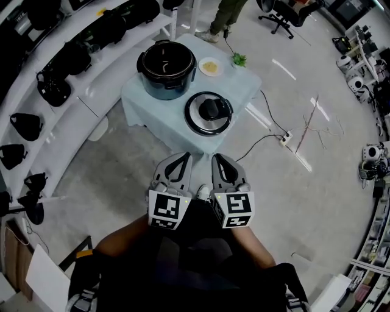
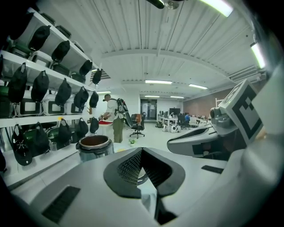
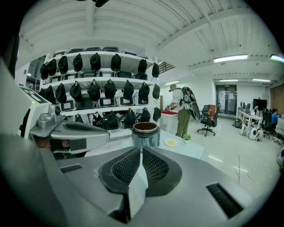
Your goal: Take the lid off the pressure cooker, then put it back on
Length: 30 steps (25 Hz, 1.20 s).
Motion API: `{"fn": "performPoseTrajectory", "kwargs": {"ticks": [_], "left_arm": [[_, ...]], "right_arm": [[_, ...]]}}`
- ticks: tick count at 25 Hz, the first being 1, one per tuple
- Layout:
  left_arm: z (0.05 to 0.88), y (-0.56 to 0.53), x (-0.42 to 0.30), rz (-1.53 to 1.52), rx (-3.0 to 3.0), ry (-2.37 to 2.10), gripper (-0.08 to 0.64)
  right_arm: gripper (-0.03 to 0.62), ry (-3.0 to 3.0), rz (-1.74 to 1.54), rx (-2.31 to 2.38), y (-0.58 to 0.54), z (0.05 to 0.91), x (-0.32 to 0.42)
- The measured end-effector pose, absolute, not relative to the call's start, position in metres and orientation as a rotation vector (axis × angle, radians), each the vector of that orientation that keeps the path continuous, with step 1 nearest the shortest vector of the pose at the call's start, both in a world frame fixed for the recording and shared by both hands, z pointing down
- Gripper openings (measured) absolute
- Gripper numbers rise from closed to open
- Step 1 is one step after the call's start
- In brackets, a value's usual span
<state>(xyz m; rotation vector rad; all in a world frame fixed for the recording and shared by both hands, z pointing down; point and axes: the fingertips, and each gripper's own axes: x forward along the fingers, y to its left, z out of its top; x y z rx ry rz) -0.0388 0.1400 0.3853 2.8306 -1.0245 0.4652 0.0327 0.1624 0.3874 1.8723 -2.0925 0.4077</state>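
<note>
The pressure cooker pot (image 1: 164, 70) stands open on the small table (image 1: 140, 103) with a pale cloth, at its far left. Its lid (image 1: 209, 113), silver-rimmed with a black handle, lies flat on the table's near right. My left gripper (image 1: 183, 155) and right gripper (image 1: 218, 156) are side by side, just short of the table's near edge, both shut with nothing between the fingers. In the left gripper view the shut left gripper (image 2: 142, 150) points past the pot (image 2: 94, 146). In the right gripper view the right gripper (image 3: 141, 148) lines up with the pot (image 3: 145, 133).
A small plate (image 1: 209, 67) of yellow food and a green sprig (image 1: 239, 59) sit at the table's far right. Shelves with black bags (image 1: 55, 85) curve along the left. A cable runs to a power strip (image 1: 285, 139) on the floor. A person (image 1: 222, 18) stands beyond the table.
</note>
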Motion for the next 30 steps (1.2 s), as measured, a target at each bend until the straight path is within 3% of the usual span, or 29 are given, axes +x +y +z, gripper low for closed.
{"fn": "performPoseTrajectory", "kwargs": {"ticks": [30], "left_arm": [[0.383, 0.136, -0.026, 0.503, 2.843, -1.072, 0.008]], "right_arm": [[0.032, -2.133, 0.435, 1.872, 0.159, 0.391, 0.050]]}}
